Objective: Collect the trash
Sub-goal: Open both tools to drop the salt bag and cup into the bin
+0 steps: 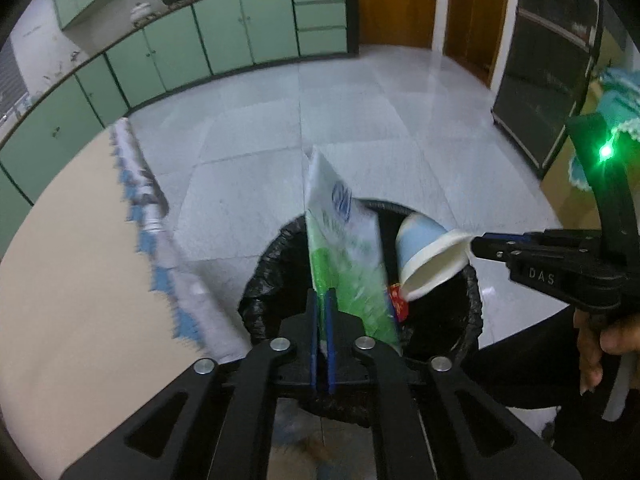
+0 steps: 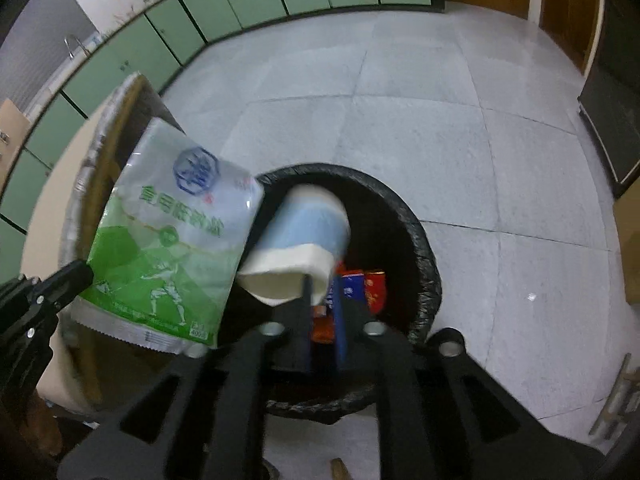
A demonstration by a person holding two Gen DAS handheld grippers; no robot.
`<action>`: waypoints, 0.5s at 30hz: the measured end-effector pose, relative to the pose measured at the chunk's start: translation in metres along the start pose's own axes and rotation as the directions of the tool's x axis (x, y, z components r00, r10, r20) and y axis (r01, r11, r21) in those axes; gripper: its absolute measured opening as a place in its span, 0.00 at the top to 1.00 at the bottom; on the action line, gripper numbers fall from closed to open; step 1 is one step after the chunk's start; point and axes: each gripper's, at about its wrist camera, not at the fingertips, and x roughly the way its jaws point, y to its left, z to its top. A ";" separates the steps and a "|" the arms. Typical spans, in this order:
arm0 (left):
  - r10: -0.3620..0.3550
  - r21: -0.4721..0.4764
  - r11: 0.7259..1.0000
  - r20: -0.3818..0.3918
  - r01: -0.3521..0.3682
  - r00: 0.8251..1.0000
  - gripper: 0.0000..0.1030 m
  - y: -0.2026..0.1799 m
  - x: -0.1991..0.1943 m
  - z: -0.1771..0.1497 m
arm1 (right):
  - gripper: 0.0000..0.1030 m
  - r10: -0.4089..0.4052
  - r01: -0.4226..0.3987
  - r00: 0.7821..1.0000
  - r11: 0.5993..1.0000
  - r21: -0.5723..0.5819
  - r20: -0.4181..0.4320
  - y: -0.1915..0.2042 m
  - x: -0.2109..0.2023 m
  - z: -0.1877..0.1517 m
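Over the bin (image 1: 474, 300), the left gripper (image 1: 322, 300) pinches a bag (image 1: 344, 248) and the right gripper (image 2: 322, 286) pinches a cup (image 2: 300, 240), beside a table (image 1: 72, 264).

Left gripper (image 1: 323, 304) and right gripper (image 2: 322, 292), both clamped, side by side.

Landmark: bin (image 1: 472, 292), standing on floor (image 1: 360, 120). Left gripper (image 1: 322, 300) at near rim of bin, clamped on lower edge of bag (image 1: 340, 248); bag stands upright over bin's left half. Right gripper (image 2: 322, 284) enters from right of bin, pinching rim of cup (image 2: 300, 232); cup tilted, over bin opening, just right of bag. Wrappers (image 2: 360, 284) inside bin, below cup. Table (image 1: 72, 260) left of bin. Cabinets (image 1: 180, 48) behind bin, well apart, along far wall.
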 end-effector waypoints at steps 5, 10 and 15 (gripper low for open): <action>-0.002 0.024 1.000 -0.003 0.002 1.000 0.81 -0.010 0.011 0.002 | 0.70 0.015 -0.015 1.000 1.000 0.015 0.003 -0.006 -0.001 -0.002; 0.027 -0.032 0.999 0.037 -0.026 0.999 0.56 -0.001 -0.005 -0.005 | 0.62 0.017 -0.018 0.999 0.999 0.040 0.030 -0.010 -0.011 -0.001; 0.054 -0.122 0.992 0.083 -0.044 0.995 0.38 0.016 -0.034 -0.017 | 0.53 0.013 -0.014 0.999 1.000 0.007 0.039 0.001 -0.023 -0.007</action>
